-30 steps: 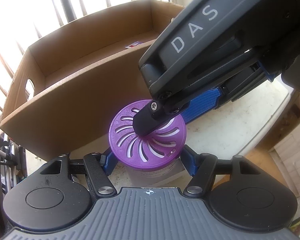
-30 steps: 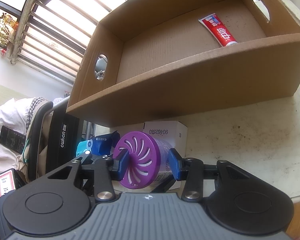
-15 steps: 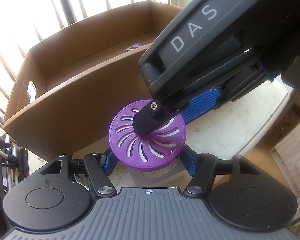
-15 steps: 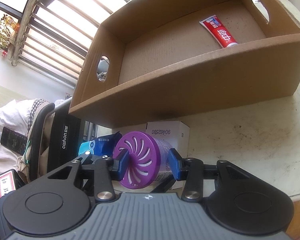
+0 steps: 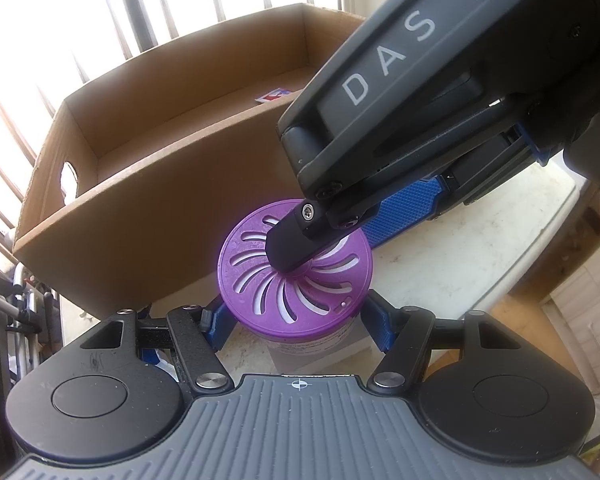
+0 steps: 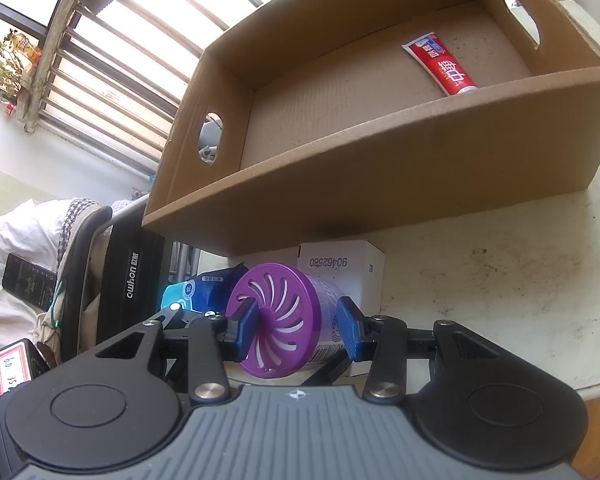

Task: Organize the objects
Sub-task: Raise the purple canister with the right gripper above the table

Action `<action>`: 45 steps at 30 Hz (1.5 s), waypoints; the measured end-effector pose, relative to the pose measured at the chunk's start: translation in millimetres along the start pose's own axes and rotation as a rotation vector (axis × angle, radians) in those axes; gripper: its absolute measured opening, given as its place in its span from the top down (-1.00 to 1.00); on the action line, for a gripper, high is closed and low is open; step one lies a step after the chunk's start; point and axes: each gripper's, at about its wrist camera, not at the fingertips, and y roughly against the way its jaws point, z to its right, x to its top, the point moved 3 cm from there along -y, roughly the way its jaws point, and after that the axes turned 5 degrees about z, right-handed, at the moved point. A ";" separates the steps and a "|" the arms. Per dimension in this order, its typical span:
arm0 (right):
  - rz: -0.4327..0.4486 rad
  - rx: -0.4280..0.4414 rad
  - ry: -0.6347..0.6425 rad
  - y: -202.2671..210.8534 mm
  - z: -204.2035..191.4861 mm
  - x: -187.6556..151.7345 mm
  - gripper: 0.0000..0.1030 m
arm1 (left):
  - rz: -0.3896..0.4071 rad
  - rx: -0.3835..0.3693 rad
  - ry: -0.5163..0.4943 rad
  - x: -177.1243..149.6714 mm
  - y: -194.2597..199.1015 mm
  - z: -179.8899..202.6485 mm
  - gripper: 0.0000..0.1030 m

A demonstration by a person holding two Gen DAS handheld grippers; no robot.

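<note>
A jar with a purple slotted lid is gripped by both grippers just above the pale table. My left gripper is shut on the jar's sides, blue pads on either flank. My right gripper is shut on the same jar end to end, one pad on the lid's centre and one behind the base. In the left wrist view its black finger crosses the lid. An open cardboard box stands right behind, with a red toothpaste tube inside.
A small white carton and a blue packet lie under the box's near-left corner, behind the jar. The table's rounded edge runs at the right. Off the table at the left are a black chair and bedding. Barred windows stand behind.
Both grippers stay shut on the jar in the same place. The box has crept very slightly to the right in both views.
</note>
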 end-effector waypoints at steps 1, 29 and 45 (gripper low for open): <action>0.000 0.001 0.001 0.1 -0.4 -0.4 0.09 | 0.000 0.001 0.001 -1.4 2.0 0.3 -0.28; -0.003 0.002 -0.016 15.0 -7.7 -2.0 0.09 | -0.038 0.006 -0.020 9.7 16.3 4.1 -0.28; 0.011 0.015 -0.018 53.2 -46.8 22.7 0.09 | -0.054 0.011 0.007 50.8 60.4 -11.1 -0.28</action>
